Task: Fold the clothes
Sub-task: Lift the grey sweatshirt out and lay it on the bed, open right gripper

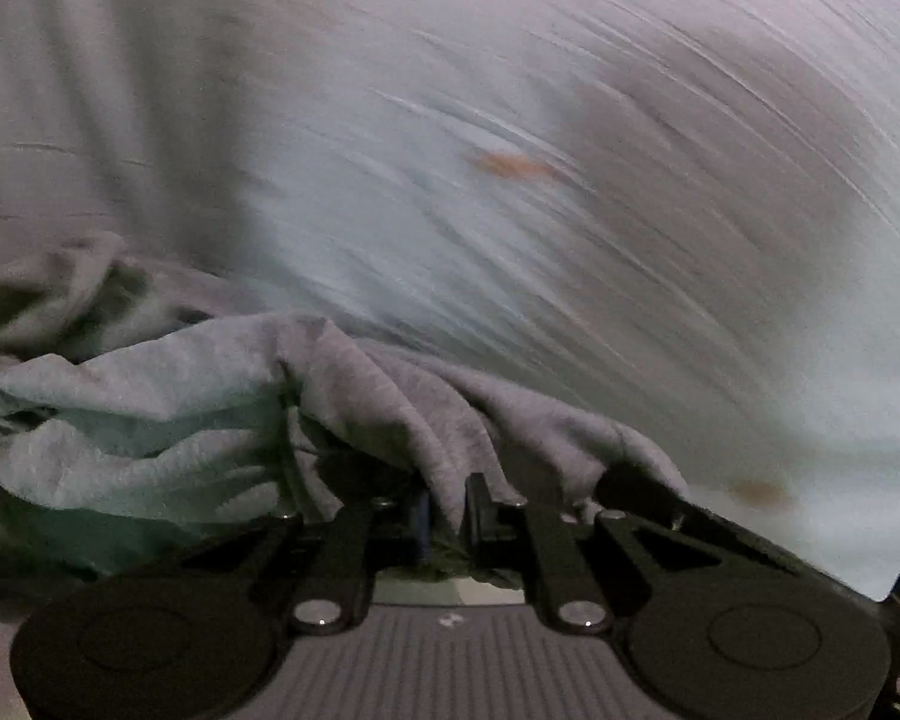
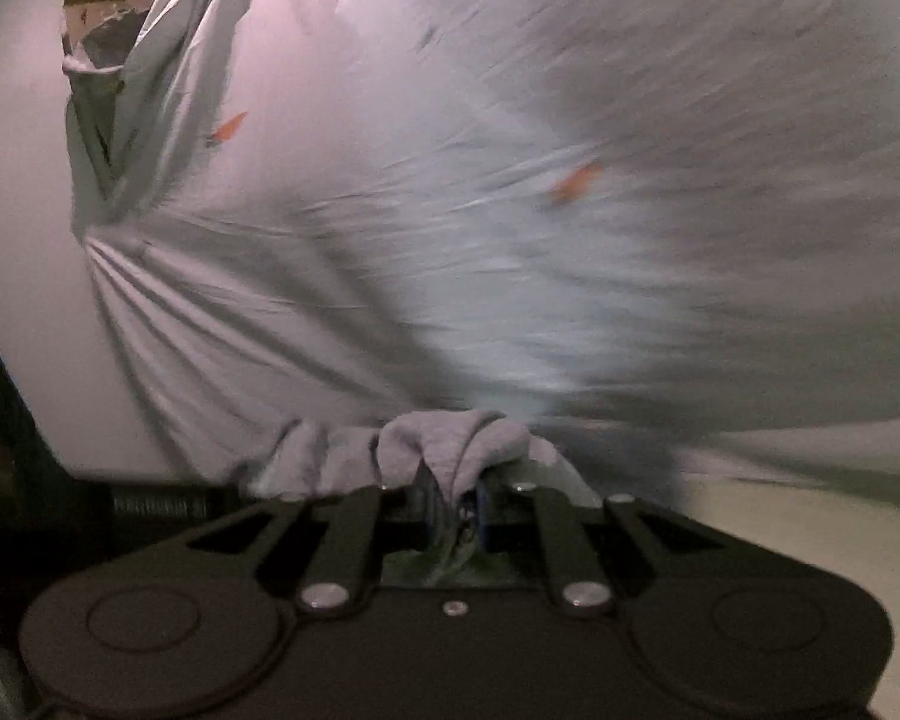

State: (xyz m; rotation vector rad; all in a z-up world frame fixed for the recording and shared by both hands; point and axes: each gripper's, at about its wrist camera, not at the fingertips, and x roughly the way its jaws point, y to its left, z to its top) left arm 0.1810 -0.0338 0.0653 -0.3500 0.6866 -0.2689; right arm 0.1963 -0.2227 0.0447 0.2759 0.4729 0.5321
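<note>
Garment: we see a pale grey-blue garment [image 1: 510, 210] filling nearly the whole left wrist view and most of the right wrist view [image 2: 450, 240], stretched wide in front of both tongs and blurred over much of its surface.
Folds: in the right wrist view we see creases fanning out from a gathered point at the left, where a twisted band of the cloth runs upward.
Bunched cloth: in the left wrist view we see a crumpled heap of the same fabric low at the left, just beside the fingers.
Left gripper [image 1: 447, 507]: we see its jaws nearly together, pinching a fold of the garment that drapes over both fingers.
Right gripper [image 2: 453, 504]: we see its jaws close together too, clamped on a bunched edge of the garment.
Orange marks [image 2: 576, 180]: we see small orange patches on the cloth, also in the left wrist view [image 1: 510, 165].
</note>
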